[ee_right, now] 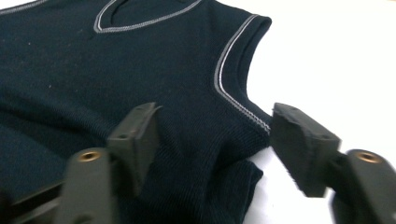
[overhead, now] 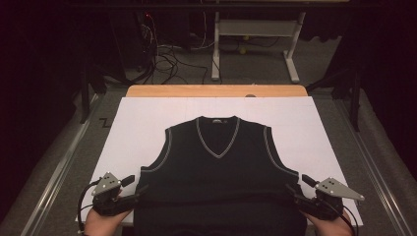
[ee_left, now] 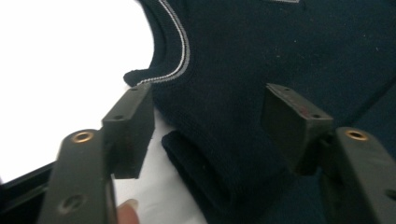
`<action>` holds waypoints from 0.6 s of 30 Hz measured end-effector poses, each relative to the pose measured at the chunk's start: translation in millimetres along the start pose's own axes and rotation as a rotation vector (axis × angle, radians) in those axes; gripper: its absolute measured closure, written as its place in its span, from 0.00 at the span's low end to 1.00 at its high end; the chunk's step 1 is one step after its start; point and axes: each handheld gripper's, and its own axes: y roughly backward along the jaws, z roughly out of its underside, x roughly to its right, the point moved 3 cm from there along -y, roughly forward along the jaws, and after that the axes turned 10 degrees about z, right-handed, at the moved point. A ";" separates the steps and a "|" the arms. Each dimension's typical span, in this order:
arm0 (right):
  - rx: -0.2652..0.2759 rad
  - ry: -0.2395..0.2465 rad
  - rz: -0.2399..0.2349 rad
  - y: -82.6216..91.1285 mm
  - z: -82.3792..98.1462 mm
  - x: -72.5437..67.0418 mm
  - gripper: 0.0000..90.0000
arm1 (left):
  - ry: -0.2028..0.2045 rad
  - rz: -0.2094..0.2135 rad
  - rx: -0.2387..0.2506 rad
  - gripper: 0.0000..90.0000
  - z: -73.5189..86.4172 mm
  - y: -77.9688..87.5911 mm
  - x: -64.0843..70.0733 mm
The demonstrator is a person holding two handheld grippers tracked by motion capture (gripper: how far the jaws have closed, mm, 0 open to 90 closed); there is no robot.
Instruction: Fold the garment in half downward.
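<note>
Dark vest [overhead: 219,167] flat; left tool [overhead: 132,194], right tool [overhead: 295,192] low at side edges, both spread.

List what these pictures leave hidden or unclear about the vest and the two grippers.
- Vest hem: high view, cut off by the bottom edge.
- Collar label: high view, too small to read.
- Left gripper body: left gripper view, blurred and cut by the bottom edge.
- Right gripper near jaw: right gripper view, blurred.

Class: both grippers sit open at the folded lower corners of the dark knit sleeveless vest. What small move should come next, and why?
Probably draw both grippers back clear. The left gripper and right gripper stand open, pads off the dark navy knit vest, whose folded-up hem lies flat on the white board.
</note>
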 end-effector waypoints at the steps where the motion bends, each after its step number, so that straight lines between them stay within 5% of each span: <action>1: 0.005 -0.002 0.003 -1.2 -0.2 0.4 0.29 | 0.000 0.005 0.004 0.33 -0.4 -1.3 -0.5; 12: -0.005 -0.055 0.018 -16.4 -3.7 4.0 0.00 | 0.027 0.017 0.024 0.00 -11.7 -15.4 -9.3; 14: -0.004 -0.055 0.022 -19.0 -5.1 4.6 0.00 | 0.022 -0.017 0.039 0.00 -13.2 -16.5 -10.6; 18: -0.009 -0.053 0.017 -24.8 -10.7 6.5 0.00 | 0.022 -0.020 0.050 0.00 -19.6 -15.3 -14.0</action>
